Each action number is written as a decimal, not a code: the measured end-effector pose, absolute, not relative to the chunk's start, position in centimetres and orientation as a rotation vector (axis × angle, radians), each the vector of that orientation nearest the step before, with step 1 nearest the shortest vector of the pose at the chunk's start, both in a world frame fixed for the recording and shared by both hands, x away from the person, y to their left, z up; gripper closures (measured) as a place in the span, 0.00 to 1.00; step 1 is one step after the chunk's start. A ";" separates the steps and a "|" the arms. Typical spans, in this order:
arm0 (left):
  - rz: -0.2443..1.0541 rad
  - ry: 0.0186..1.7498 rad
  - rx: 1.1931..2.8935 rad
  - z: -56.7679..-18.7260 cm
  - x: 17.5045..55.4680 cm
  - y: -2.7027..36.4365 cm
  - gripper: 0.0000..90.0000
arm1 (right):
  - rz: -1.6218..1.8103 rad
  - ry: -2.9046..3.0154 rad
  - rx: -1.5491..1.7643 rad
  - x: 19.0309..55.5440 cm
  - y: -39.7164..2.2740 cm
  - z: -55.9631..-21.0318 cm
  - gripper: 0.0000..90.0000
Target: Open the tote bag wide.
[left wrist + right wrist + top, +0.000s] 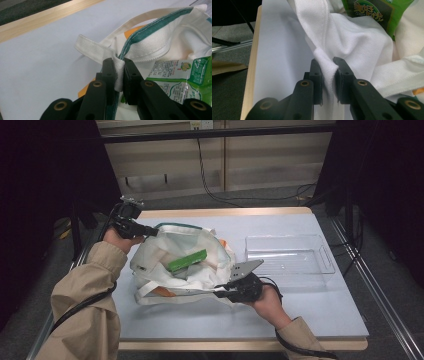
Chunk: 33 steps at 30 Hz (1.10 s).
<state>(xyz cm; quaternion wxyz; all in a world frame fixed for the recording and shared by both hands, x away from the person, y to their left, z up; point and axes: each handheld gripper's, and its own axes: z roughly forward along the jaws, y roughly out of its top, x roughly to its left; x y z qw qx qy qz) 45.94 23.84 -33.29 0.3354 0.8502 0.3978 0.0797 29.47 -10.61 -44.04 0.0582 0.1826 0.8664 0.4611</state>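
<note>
Presently, items run left to right across the table (310, 315).

Left gripper (150, 231): at the far-left corner, jaws clamped on the rim of the tote bag (155, 265) where the green-trimmed edge (150, 27) meets a strap (92, 47); in the left gripper view the fabric is pinched flat between the pads.

Tote bag: white cloth, lying slack on the left half of the table, mouth spread between the two grips. Touches neither the side nor the near edge.

Green packet (187, 260): inside the bag's mouth, partly exposed, tilted; its printed face also shows in the left gripper view (180, 75).

Right gripper (220, 292): at the bag's near-right side, jaws closed on a fold of the white cloth (328, 72), which bulges up between the pads.

Clear tray (325, 255): right half of the table, just beside the bag, holding nothing visible.

Progress, as judged: the bag is gripped on both sides and opened; the packet is neither fully in nor out, so the transfer between bag and tray appears unfinished. Which way it goes cannot be told.

Room: open surface lies in front of the bag and right of the right gripper. The left gripper sits close to the table's left edge, with little margin; the tray limits travel rightward.
</note>
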 end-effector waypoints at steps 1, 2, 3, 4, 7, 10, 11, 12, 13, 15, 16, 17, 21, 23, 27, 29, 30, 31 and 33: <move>0.206 1.043 2.213 -33.3 46.0 23.8 0.91 | 1.393 2.630 0.549 29.5 -10.6 -44.1 0.87; 0.205 1.038 2.220 -33.3 46.0 23.8 0.91 | 1.390 2.629 0.548 29.5 -10.6 -44.1 0.87; 0.211 1.038 2.222 -33.2 46.1 23.8 0.91 | 1.395 2.628 0.551 29.5 -10.6 -44.1 0.87; 0.213 1.038 2.226 -33.2 46.1 23.8 0.91 | 1.396 2.628 0.548 29.4 -10.6 -44.1 0.87; 0.203 1.038 2.228 -33.2 46.2 23.8 0.91 | 1.392 2.628 0.543 29.3 -10.6 -44.3 0.87; 0.213 1.045 2.227 -33.3 46.3 23.7 0.91 | 1.393 2.630 0.553 29.2 -10.7 -44.4 0.87; 0.213 1.047 2.228 -33.4 46.3 23.7 0.91 | 1.392 2.631 0.550 29.1 -10.8 -44.4 0.87; 0.211 1.043 2.235 -33.4 46.4 23.7 0.91 | 1.389 2.633 0.549 29.1 -10.8 -44.5 0.87; 0.209 1.043 2.238 -33.4 46.4 23.8 0.91 | 1.386 2.634 0.555 29.1 -10.9 -44.5 0.87; 0.208 1.051 2.234 -33.5 46.5 23.8 0.91 | 1.389 2.635 0.559 29.0 -10.9 -44.6 0.87; 0.214 1.054 2.231 -33.5 46.6 23.8 0.91 | 1.388 2.635 0.562 29.0 -10.9 -44.7 0.87; 0.217 1.064 2.221 -33.6 46.6 23.8 0.91 | 1.386 2.633 0.556 29.0 -10.9 -44.8 0.87; 0.211 1.080 2.218 -33.8 46.8 23.8 0.91 | 1.374 2.643 0.545 28.9 -10.8 -45.1 0.87; 0.214 1.080 2.218 -33.9 47.0 23.8 0.91 | 1.371 2.642 0.541 28.9 -10.8 -45.1 0.87; 0.214 1.075 2.227 -33.9 47.1 23.8 0.91 | 1.379 2.642 0.550 28.8 -10.8 -45.1 0.87; 0.217 1.089 2.213 -34.0 47.2 23.7 0.91 | 1.378 2.641 0.550 28.9 -10.9 -45.2 0.87; 0.213 1.085 2.221 -34.0 47.2 23.8 0.91 | 1.379 2.641 0.549 28.9 -10.9 -45.3 0.87; 0.205 1.080 2.230 -34.0 47.3 23.8 0.91 | 1.382 2.642 0.554 28.9 -10.9 -45.3 0.87; 0.206 1.084 2.225 -34.1 47.4 23.8 0.91 | 1.390 2.639 0.561 28.9 -11.0 -45.3 0.87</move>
